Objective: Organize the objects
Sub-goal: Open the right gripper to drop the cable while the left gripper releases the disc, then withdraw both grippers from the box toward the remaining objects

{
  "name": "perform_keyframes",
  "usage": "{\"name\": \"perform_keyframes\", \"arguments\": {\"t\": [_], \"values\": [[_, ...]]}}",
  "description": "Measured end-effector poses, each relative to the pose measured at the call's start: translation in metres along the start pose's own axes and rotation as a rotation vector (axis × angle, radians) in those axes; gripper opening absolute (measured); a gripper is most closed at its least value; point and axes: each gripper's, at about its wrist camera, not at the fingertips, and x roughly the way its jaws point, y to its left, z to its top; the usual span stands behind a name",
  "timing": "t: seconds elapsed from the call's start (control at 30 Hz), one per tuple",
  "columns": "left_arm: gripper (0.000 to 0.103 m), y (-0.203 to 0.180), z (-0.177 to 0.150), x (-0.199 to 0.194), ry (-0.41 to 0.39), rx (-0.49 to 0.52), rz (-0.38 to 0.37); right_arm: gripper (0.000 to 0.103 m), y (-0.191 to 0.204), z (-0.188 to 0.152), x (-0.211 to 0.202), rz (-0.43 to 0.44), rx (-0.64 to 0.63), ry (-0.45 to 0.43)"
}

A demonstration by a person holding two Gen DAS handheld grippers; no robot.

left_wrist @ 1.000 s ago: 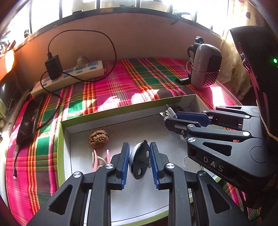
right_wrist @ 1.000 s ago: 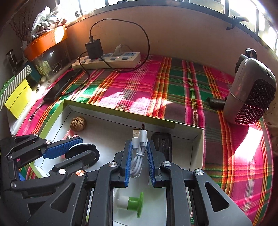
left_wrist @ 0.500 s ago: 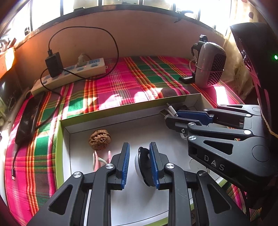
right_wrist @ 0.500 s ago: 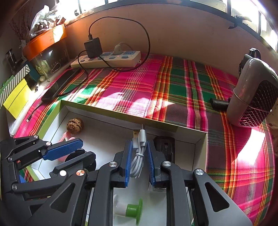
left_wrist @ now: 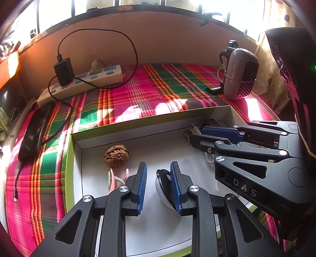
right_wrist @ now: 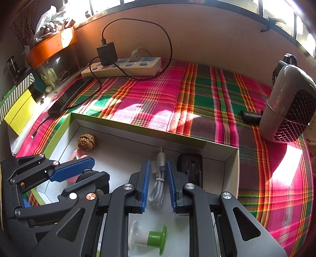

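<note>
Indoors, plaid cloth, box, sunlit windowsill

Strong daylight enters through the windows above the back wall; the panes are overexposed to white. Sunlit patches and soft shadows mottle the plaid cloth below the windows. Both views are sharp at centre. Fisheye distortion bows straight edges, and the corners vignette to black.
</note>
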Motion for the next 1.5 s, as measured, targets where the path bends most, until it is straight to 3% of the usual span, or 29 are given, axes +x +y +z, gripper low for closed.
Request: {"name": "perform_keyframes", "arguments": {"t": [0.4,0.7,1.0,1.13,1.23,1.5], "values": [[0.028,0.005,-0.009,-0.025,-0.038,-0.005,0.022,0.024,-0.002,-0.008,-0.039,-0.023,0.077,-0.091],[0.028,0.0,-0.034,-0.053,-0.058,0.0,0.043,0.032,0.004,-0.045,-0.081,-0.065,0.139,-0.149],[0.028,-0.004,-0.051,-0.068,-0.08,0.008,0.022,0.034,0.008,-0.085,-0.101,-0.087,0.194,-0.147],[0.028,-0.002,-0.057,-0.073,-0.086,-0.003,0.025,0.045,0.019,-0.096,-0.099,-0.087,0.167,-0.112],[0.028,0.001,-0.06,-0.08,-0.096,-0.007,0.017,0.045,0.026,-0.102,-0.098,-0.087,0.16,-0.104],[0.028,0.029,-0.075,-0.099,-0.114,-0.081,0.028,0.049,0.038,-0.114,-0.099,-0.106,0.161,-0.089]]}}
